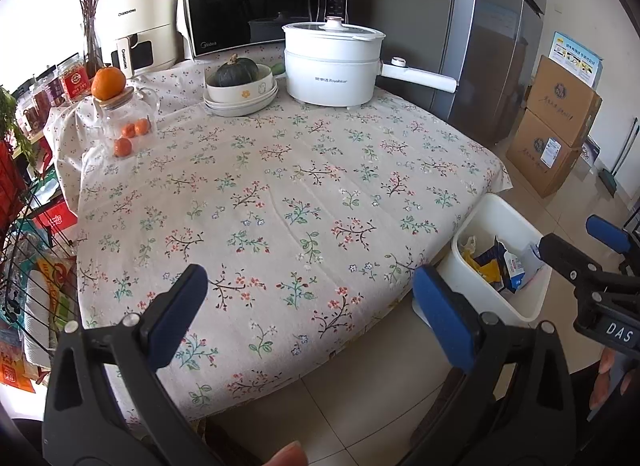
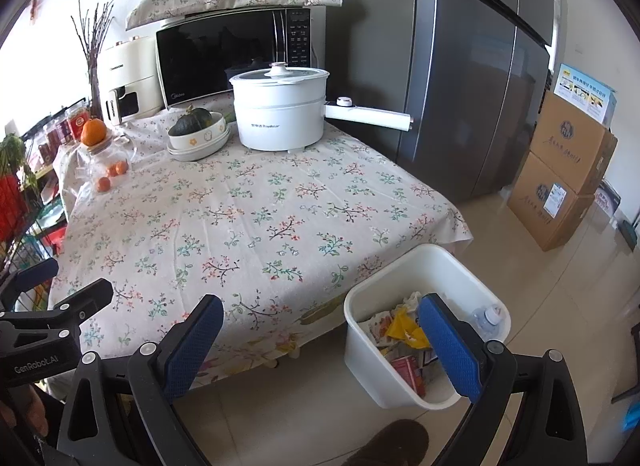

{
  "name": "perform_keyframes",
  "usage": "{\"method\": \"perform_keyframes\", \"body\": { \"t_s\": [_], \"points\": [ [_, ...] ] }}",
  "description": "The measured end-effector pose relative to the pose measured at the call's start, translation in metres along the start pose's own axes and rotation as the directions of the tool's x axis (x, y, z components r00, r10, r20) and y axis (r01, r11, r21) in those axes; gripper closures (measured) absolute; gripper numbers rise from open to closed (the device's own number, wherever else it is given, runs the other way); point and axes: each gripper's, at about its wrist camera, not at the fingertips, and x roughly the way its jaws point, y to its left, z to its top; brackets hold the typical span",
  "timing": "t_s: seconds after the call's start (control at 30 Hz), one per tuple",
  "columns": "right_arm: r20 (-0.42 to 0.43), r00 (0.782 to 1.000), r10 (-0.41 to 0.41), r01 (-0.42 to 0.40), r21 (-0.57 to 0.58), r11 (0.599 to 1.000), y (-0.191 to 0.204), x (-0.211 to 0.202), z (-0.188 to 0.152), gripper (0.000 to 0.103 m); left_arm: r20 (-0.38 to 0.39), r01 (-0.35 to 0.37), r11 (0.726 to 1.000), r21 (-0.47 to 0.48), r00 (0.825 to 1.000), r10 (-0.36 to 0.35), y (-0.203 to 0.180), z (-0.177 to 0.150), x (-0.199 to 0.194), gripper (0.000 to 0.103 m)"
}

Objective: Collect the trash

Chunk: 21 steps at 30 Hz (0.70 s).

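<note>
A white plastic bin [image 2: 370, 358] stands on the floor tiles by the table's near right corner. In it lie wrappers, among them a yellow one [image 2: 404, 328] and a red pack [image 2: 408, 372], plus a clear bottle [image 2: 486, 316]. My right gripper [image 2: 320, 346] is open and holds nothing, its right finger over the bin. My left gripper [image 1: 312, 314] is also open and empty, above the table's front edge. From the left wrist view the bin [image 1: 480, 286] and its trash [image 1: 494, 262] are at the right, with the right gripper [image 1: 580, 240] above them.
The floral tablecloth [image 1: 280, 185] carries a white electric pot [image 1: 332, 65], a bowl with a squash [image 1: 240, 81], a glass jar with oranges [image 1: 128, 121], a microwave [image 1: 260, 5] and an air fryer [image 1: 140, 29]. A fridge [image 2: 472, 85] and cardboard boxes [image 2: 568, 185] stand on the right, a wire rack [image 1: 24, 246] on the left.
</note>
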Motion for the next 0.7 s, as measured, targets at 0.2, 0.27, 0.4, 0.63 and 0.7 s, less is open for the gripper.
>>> {"method": "perform_keyframes", "body": {
  "t_s": [0.2, 0.27, 0.4, 0.63, 0.7],
  "points": [
    [-0.002, 1.000, 0.001, -0.001, 0.002, 1.000, -0.0002, 0.0000, 0.0001, 0.003, -0.005, 0.003, 1.000, 0.000, 1.000, -0.003, 0.0006, -0.0012, 0.0008, 0.001],
    [-0.002, 1.000, 0.003, -0.003, 0.003, 1.000, 0.0003, -0.0001, -0.0004, 0.003, -0.007, 0.005, 1.000, -0.001, 1.000, -0.005, 0.0011, -0.0013, 0.0008, 0.001],
    [-0.003, 1.000, 0.003, -0.003, 0.006, 1.000, 0.0006, 0.0001, -0.0014, 0.003, -0.007, 0.006, 1.000, -0.002, 1.000, -0.006, 0.0013, -0.0010, 0.0010, 0.001],
    [-0.008, 1.000, 0.005, -0.005, 0.018, 1.000, 0.0003, 0.0003, -0.0023, 0.003, -0.015, 0.011, 1.000, -0.004, 1.000, -0.011, 0.0017, -0.0012, 0.0018, 0.001],
    [-0.007, 1.000, 0.006, -0.005, 0.017, 1.000, -0.0001, 0.0002, -0.0023, 0.003, -0.023, 0.011, 1.000, -0.007, 1.000, -0.011, 0.0022, -0.0022, 0.0026, 0.001]
  ]
}}
